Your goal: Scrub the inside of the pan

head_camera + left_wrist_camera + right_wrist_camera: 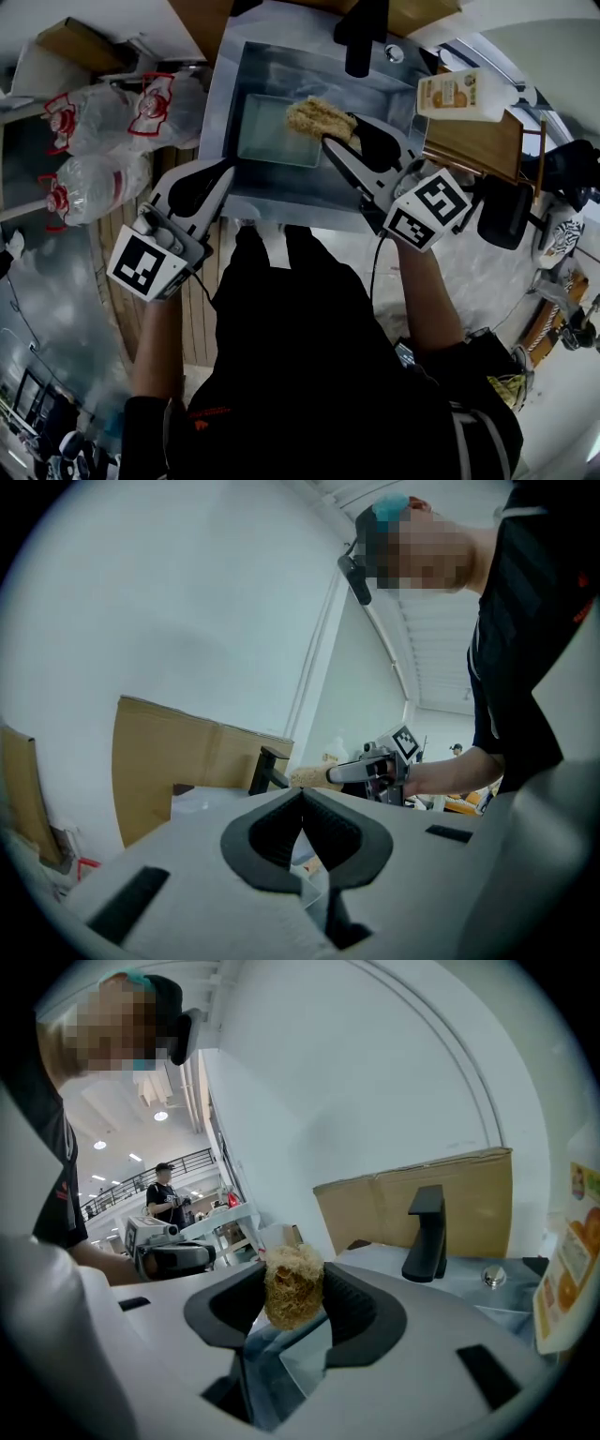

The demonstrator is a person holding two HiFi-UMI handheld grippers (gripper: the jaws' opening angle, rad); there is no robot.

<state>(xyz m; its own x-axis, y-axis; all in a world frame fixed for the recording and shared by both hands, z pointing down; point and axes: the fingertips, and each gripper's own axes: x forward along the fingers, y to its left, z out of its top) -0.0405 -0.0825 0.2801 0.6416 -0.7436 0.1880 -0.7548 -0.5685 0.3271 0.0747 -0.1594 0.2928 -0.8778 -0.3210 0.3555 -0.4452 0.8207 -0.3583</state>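
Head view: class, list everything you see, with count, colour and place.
sink: one, grey, top centre
pan: one, pale, inside the sink
faucet: one, black, behind the sink
scrubber: one, tan, above the pan
bottle: one, orange label, right of sink
water bottles: three, clear, red labels, left of sink
left claw: one, grey, shut, empty, sink's near-left edge
right claw: one, grey, shut on the scrubber

**Steel sink, head view, upper centre of frame.**
I see the sink (217,105) carrying a rectangular pan (277,131) flat on its basin floor, left of centre. A black faucet (361,37) rises from the back rim at the top edge.
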